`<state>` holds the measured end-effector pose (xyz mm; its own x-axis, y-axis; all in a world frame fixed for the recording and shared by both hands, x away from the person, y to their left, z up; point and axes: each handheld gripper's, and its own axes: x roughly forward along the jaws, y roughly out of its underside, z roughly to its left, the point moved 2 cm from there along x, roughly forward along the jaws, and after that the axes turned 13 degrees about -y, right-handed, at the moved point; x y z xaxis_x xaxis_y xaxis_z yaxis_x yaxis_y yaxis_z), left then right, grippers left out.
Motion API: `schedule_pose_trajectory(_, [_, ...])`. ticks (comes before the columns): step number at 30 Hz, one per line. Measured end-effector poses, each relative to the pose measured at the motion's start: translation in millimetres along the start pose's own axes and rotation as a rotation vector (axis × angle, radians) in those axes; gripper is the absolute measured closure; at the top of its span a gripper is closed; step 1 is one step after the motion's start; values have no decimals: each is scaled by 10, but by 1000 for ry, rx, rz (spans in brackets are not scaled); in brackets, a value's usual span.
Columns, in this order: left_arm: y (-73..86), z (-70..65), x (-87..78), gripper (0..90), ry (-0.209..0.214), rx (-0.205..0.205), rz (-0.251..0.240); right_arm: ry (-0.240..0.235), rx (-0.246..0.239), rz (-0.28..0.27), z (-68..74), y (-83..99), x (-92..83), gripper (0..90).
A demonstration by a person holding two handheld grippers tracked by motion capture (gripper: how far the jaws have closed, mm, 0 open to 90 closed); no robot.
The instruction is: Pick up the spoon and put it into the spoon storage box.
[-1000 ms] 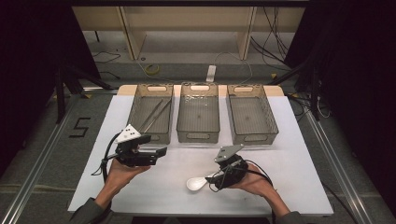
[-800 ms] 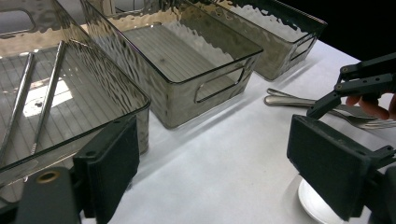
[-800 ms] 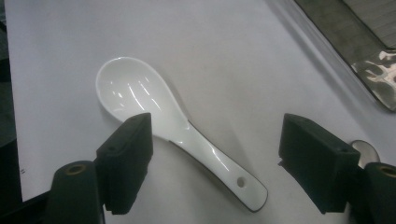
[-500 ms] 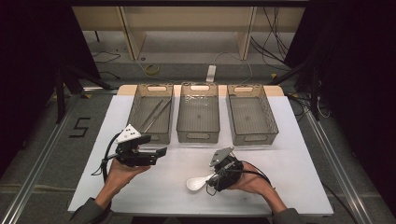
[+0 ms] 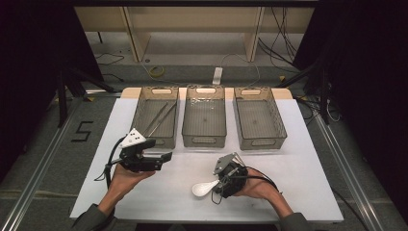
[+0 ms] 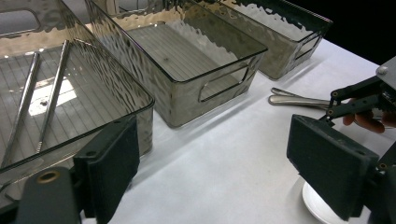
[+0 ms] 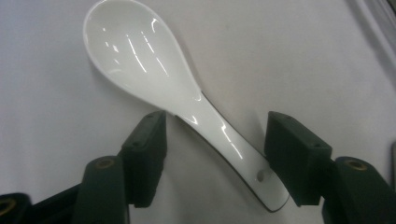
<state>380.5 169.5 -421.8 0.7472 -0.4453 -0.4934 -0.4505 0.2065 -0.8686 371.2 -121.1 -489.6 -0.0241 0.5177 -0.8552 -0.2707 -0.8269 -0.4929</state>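
Two jaws of the right gripper (image 7: 212, 158), just closing, straddle the spoon (image 7: 154, 74) handle without pressing it. The left gripper (image 6: 229, 177) stands wide, empty.

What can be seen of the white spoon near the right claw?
The white spoon is a glossy, ceramic-looking soup spoon with a deep oval bowl facing up and a short flat handle bearing a small hole near its end. It lies flat on the white table. The right claw straddles its handle, jaws just closing, one pad meeting the handle's end.
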Motion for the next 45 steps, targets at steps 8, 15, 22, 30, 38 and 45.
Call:
schedule_pose_trajectory(8, [1,-3,0,170,-5,7,3,-25,7,8,29,-8,3,559])
schedule_pose_trajectory(15, [1,-3,-3,171,-3,2,0,-32,2,21,68,-26,5,681])
schedule_pose_trajectory(22, [2,-1,-4,175,-5,7,2,-31,-13,32,107,-43,12,835])
schedule_pose_trajectory(30, [2,21,-6,189,-2,-5,-1,-17,-25,32,114,-50,16,862])
schedule_pose_trajectory(38, [-10,48,-21,186,35,-62,-27,22,21,-53,33,-25,-139,864])
schedule_pose_trajectory(45, [-26,28,-50,179,57,-74,-73,73,64,-130,-34,-7,-316,864])
